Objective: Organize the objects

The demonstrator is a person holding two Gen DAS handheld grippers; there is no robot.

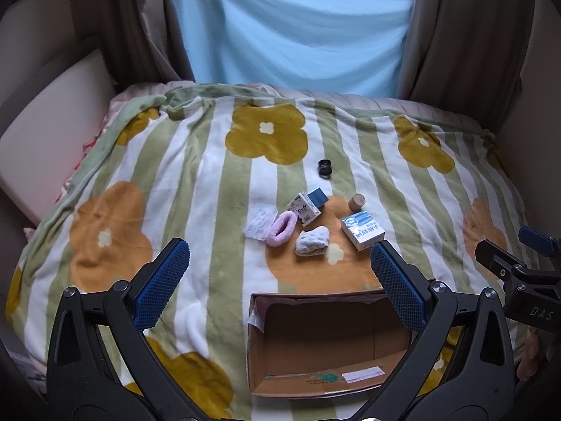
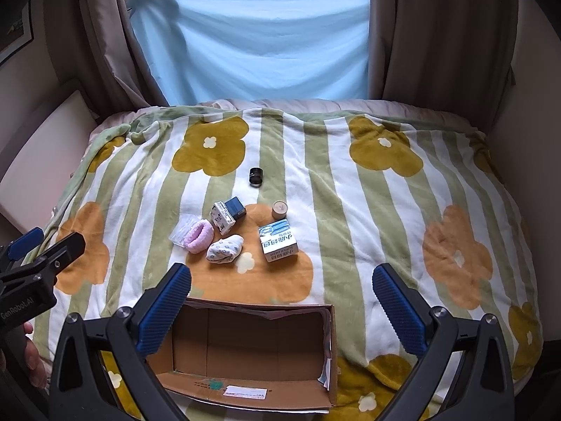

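An open cardboard box [image 1: 326,382] [image 2: 252,386] lies empty on the bed near me. Beyond it sit several small items: a blue-white carton [image 1: 363,233] [image 2: 278,240], a patterned sock bundle [image 1: 312,241] [image 2: 224,248], a pink fluffy roll [image 1: 280,232] [image 2: 198,235], a clear plastic bag [image 1: 259,224] [image 2: 180,233], a small patterned box [image 1: 304,209] [image 2: 222,216] against a dark blue box [image 1: 318,197] [image 2: 235,207], a tan cylinder [image 1: 356,201] [image 2: 279,209] and a black cap [image 1: 325,167] [image 2: 256,175]. My left gripper [image 1: 280,263] and right gripper [image 2: 282,286] are open and empty above the box.
A striped floral blanket [image 1: 196,189] [image 2: 368,210] covers the bed. A light blue sheet [image 1: 298,31] hangs behind, between brown curtains [image 2: 438,35]. A cream panel [image 1: 49,129] stands at the left. The right gripper's body [image 1: 519,273] shows at the left view's right edge.
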